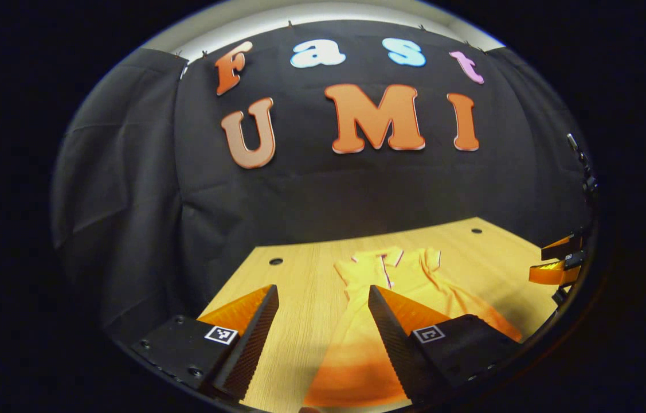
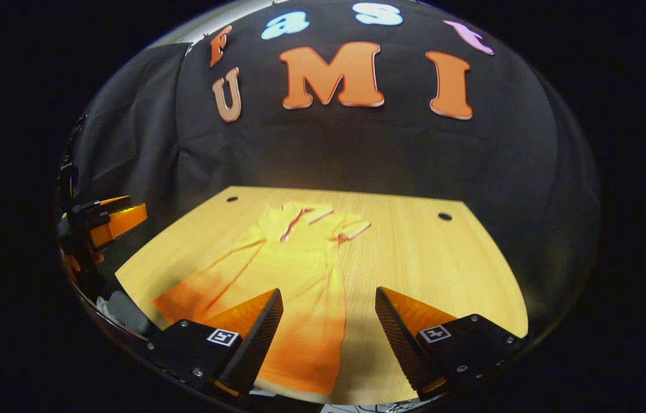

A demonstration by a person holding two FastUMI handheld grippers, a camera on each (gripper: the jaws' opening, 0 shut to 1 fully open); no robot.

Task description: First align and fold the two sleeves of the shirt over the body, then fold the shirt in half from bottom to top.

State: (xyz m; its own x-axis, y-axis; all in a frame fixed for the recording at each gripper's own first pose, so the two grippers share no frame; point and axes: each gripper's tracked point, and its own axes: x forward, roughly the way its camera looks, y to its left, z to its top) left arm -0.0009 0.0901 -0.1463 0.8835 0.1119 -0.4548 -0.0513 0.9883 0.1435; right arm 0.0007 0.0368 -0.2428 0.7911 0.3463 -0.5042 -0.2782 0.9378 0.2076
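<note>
— Claw on the left (image 1: pixel 323 321): how does it stand?

— Fingers well apart, gripping nothing. It hangs above the near edge of the desk (image 1: pixel 300 275), and between its fingers I see bare wood and the lower part of the shirt (image 1: pixel 383 275).

— And the right claw (image 2: pixel 328 321)?

— Likewise spread wide, with nothing between the fingers. It too is off the cloth, over the near side of the desk (image 2: pixel 414 252). In the left gripper view it shows far off at the right rim (image 1: pixel 558 261); in the right gripper view the left claw shows far off at the left rim (image 2: pixel 108 221).

— Where is the shirt itself?

— Flat on the wooden desk, a yellow-orange polo shirt (image 2: pixel 294 269) with its collar (image 2: pixel 305 213) toward the black cloth wall (image 2: pixel 357 149) and its hem toward the claws. The collar has a pale trim and an open placket.

— The sleeves?

— In the right gripper view one short sleeve (image 2: pixel 351 226) lies out to the right of the collar, with a pale cuff edge. On the other side a long flap of cloth (image 2: pixel 208 275) runs down and left beside the body; whether that is a sleeve or a fold of the body, I cannot tell.

— Anything else on the desk?

— Two small dark round holes (image 2: pixel 445 216) near its far corners. The hem reaches the near edge, in shadow under the left claw.
</note>
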